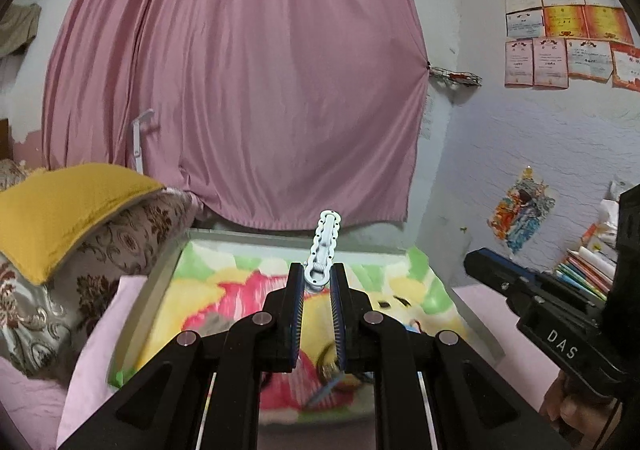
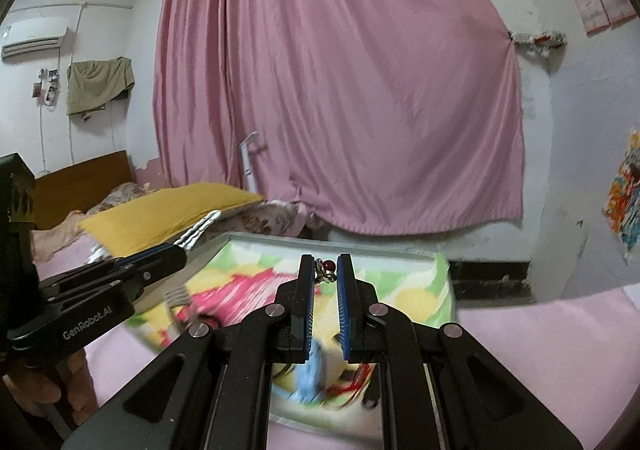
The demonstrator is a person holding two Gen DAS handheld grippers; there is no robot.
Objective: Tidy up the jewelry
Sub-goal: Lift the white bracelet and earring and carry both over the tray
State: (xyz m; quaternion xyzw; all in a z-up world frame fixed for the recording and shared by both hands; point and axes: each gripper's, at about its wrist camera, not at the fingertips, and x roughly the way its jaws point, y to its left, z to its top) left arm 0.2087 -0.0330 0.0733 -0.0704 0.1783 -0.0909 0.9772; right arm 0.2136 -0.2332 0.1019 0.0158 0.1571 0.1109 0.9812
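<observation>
Pink curtain (image 1: pixel 240 81) fills the wall behind a bed spread with a pink sheet (image 2: pixel 540 338); paper certificates (image 1: pixel 568 33) are stuck on the white wall to its right, and an air conditioner (image 2: pixel 34 37) sits high on the left wall; a yellow pillow (image 1: pixel 60 205) lies on a floral-patterned cushion (image 1: pixel 100 250) at the left of the bed. On the sheet rests a shallow tray (image 2: pixel 320 240) with a pale rim and a bright cartoon print in green, yellow and pink; small things lying in it are too blurred to name.

Above the tray, the left gripper (image 1: pixel 317 278) is clamped on the hinged end of a pale blue hair clip (image 1: pixel 325 246); the clip stands up and away from the fingertips, its scalloped edges dotted with dark spots, its spring coil just between the pads; in the right wrist view the same clip (image 2: pixel 200 230) sticks out past the black fingers toward the pillow.

Beside it, the right gripper (image 2: pixel 325 270) has its jaws drawn nearly together on a thin twisted metal chain with a dark red bead (image 2: pixel 329 265); the piece sits at the very tips of the blue-padded fingers (image 2: pixel 344 290), over the far part of the tray; how far it hangs below I cannot tell. A person's hand (image 2: pixel 36 394) holds the left gripper's handle at the lower left.
</observation>
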